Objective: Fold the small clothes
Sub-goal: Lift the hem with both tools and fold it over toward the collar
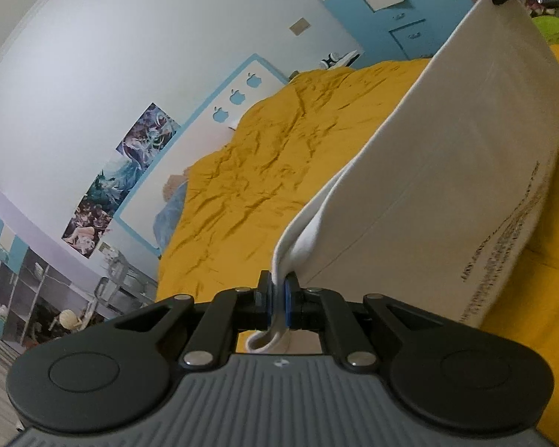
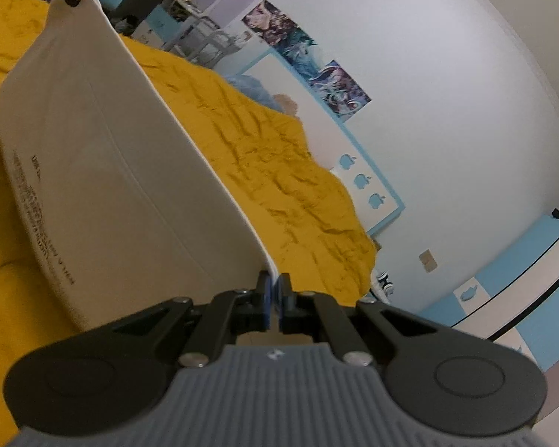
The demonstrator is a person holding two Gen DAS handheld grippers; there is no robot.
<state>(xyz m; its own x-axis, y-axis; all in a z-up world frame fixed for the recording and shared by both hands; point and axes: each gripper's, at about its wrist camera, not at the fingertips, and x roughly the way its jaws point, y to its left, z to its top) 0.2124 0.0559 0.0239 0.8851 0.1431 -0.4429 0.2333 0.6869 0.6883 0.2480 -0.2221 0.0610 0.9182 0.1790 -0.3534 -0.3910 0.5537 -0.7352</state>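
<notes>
White garment [image 1: 447, 171] with printed lettering, stretched between two grippers above a bed covered by a wrinkled yellow sheet [image 1: 264, 156]. Left gripper [image 1: 278, 300] is clamped on one corner of the fabric; right gripper [image 2: 274, 300] is clamped on the opposite corner. Posters [image 2: 309, 63] hang on the white wall behind.

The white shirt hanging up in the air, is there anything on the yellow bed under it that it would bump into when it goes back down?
Nothing visible. The white cloth garment with printed text hangs stretched between both hand-held grippers, and the wrinkled mustard-yellow bedcover around it shows only bare fabric. The patch directly under the garment is hidden.
</notes>
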